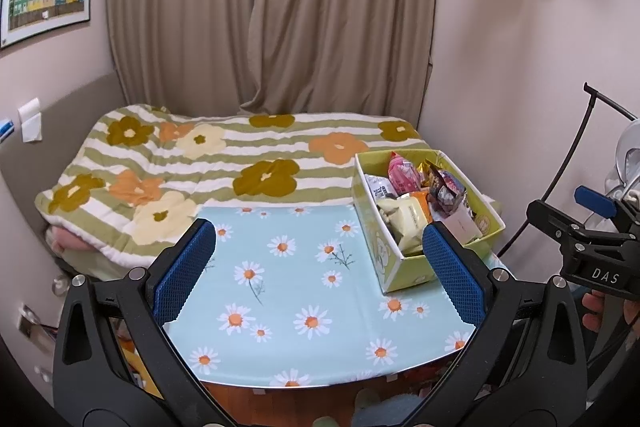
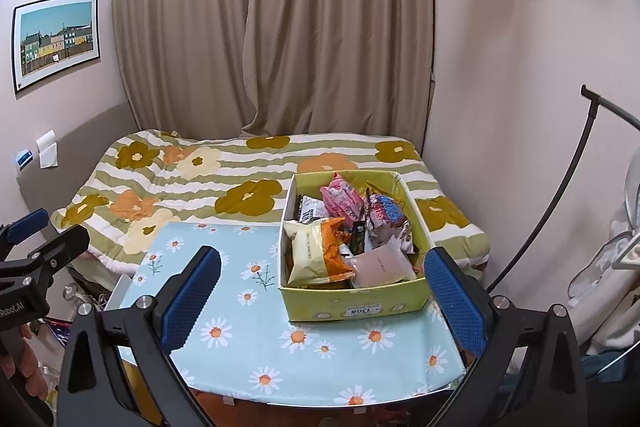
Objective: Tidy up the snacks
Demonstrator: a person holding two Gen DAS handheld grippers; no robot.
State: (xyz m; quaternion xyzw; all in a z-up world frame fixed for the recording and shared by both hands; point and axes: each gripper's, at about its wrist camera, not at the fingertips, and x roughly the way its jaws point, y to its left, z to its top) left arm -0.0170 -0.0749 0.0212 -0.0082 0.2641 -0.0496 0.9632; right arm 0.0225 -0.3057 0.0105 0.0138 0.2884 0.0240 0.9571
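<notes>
Bed (image 2: 248, 163) with flowered quilt sits behind the daisy-print tabletop (image 2: 256, 347); green box (image 2: 352, 303) on the tabletop's far right corner, packed with snack packets (image 2: 308, 251). Left gripper (image 1: 316, 267) hovers over the tabletop's near edge, fingers (image 1: 184, 271) spread wide, holding nothing. Right gripper (image 2: 324, 291) same, wide open and empty, just before the box.

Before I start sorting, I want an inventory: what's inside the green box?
The green box holds a pale yellow bag, an orange packet, a pink pouch and a pale pink packet; whatever lies beneath them is covered.
</notes>
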